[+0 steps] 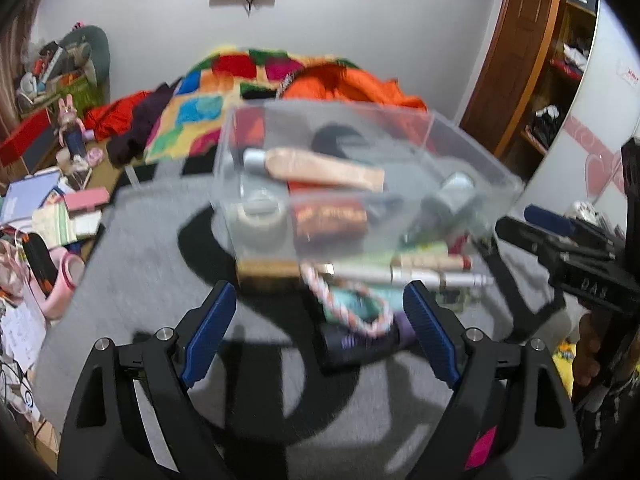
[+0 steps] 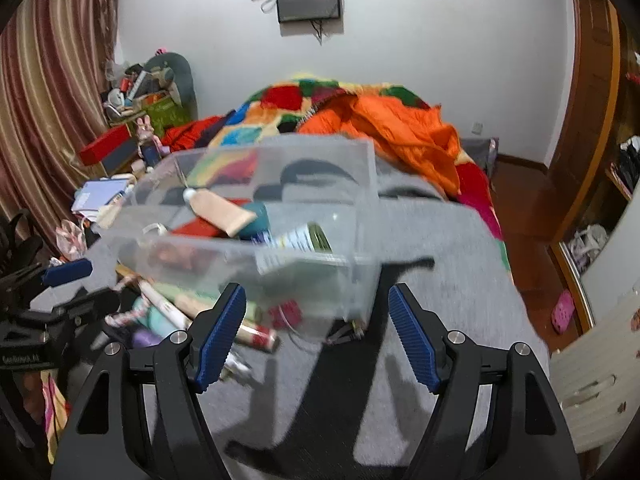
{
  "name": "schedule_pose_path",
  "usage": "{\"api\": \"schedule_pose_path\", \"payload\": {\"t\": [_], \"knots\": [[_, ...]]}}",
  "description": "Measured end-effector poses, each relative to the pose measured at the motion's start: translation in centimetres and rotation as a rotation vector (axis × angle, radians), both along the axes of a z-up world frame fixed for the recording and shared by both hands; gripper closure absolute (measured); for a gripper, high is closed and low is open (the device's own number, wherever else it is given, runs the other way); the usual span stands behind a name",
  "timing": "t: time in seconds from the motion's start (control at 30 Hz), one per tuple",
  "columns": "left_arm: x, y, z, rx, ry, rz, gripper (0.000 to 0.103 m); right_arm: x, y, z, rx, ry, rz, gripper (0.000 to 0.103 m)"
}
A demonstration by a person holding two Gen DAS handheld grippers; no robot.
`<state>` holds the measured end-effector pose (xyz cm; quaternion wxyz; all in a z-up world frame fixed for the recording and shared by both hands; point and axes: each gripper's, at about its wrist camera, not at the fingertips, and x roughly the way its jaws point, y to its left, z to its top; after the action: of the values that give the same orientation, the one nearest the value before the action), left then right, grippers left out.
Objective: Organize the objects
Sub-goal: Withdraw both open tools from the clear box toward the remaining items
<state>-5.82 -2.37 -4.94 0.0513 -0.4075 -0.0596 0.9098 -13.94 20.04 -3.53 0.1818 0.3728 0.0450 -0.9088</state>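
- Grippers first, nearest the lenses: the left gripper [image 1: 318, 332] hangs with its blue pads spread wide and nothing between them, and the right gripper [image 2: 314, 334] is likewise spread and empty.
- Both stand just short of the clear plastic bin [image 1: 360, 168], which serves as the landmark; the left one is in front of its near-left corner, the right one in front of its near-right corner, probably so each can reach loose things without crossing the other.
- Grey-and-black blanket [image 1: 140, 248] lies under the bin and covers the bed, giving a flat, soft working patch.
- Loose pile just in front of the bin: a pink-and-white braided cord [image 1: 344, 304], some slim tubes or pens [image 1: 436, 276] and a dark purple bottle [image 1: 360, 344] lying on its side. These look like what remains to be sorted; motion blur hides finer detail.
- Inside the bin: a peach tube [image 1: 324, 168] lies across the top of the heap, with a red packet [image 1: 330, 218] and a roll of tape [image 1: 260, 216] below it. I judge the bin to be the collecting place, already partly filled.
- Left of the bin, off the blanket, books and papers [image 1: 40, 200] are heaped in clutter.
- Behind the bin lie a patchwork quilt [image 2: 288, 100] and an orange duvet [image 2: 404, 128], pushed back, apparently to free the working patch.
- Farthest behind the bin, a dark screen [image 2: 310, 0] hangs on the white wall.
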Motion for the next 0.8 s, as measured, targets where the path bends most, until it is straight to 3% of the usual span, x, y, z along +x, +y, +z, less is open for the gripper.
{"api": "schedule_pose_path", "payload": {"t": [0.13, 0.37, 0.6, 0.73, 0.8], "knots": [[0.7, 1.0, -1.4, -0.005, -0.027, -0.014, 0.008, -0.1, 0.7, -1.5, 0.011, -0.041, -0.013, 0.032], [0.7, 3.1, -2.5, -0.01, -0.051, -0.056, 0.006, -0.6, 0.6, -3.0, -0.005, -0.09, 0.004, 0.032], [-0.4, 4.0, -2.6, -0.006, -0.061, -0.025, 0.002, -1.7, -0.4, -3.6, -0.052, -0.116, -0.001, 0.033], [-0.3, 4.6, -2.8, -0.038, -0.053, -0.004, 0.001, -1.9, -0.8, -3.9, -0.057, -0.122, -0.009, 0.037], [-0.3, 5.0, -3.0, -0.061, -0.055, -0.006, 0.001, -1.9, -0.8, -3.8, -0.063, -0.124, -0.006, 0.046]]}}
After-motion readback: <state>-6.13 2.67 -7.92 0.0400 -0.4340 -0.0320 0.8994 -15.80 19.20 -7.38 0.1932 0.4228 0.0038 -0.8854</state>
